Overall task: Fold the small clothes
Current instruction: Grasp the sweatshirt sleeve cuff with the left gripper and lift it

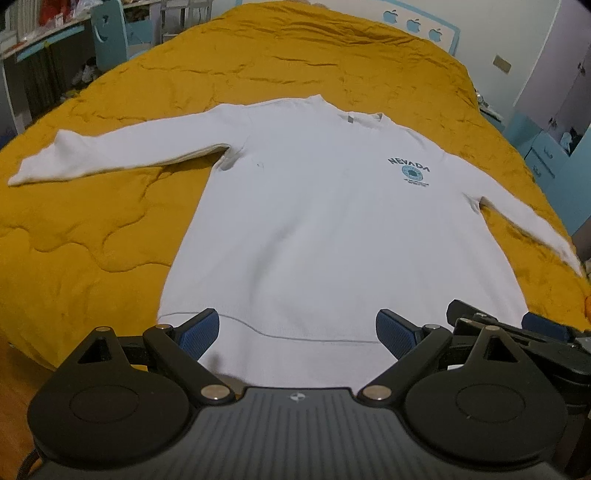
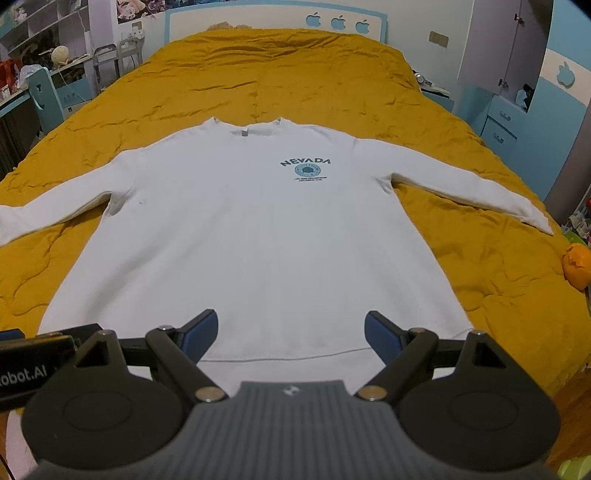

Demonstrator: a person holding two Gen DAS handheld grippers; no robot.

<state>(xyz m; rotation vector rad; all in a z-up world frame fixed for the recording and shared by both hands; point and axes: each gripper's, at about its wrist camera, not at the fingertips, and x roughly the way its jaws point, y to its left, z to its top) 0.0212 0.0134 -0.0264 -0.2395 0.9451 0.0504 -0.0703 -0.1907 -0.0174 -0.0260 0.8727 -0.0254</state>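
Note:
A white long-sleeved sweatshirt (image 1: 314,221) with a blue "NEVADA" print lies flat, front up, on a mustard-yellow quilt (image 1: 92,229), sleeves spread to both sides. It also shows in the right wrist view (image 2: 251,236). My left gripper (image 1: 297,330) is open and empty, hovering over the hem near its left half. My right gripper (image 2: 290,330) is open and empty, over the hem's right half. The right gripper shows at the lower right of the left wrist view (image 1: 517,328), close beside the left one.
The quilt (image 2: 461,266) covers a bed with a blue and white headboard (image 2: 277,18). An orange object (image 2: 578,264) lies at the bed's right edge. Blue drawers (image 2: 498,125) stand to the right, a desk and a blue chair (image 2: 44,96) to the left.

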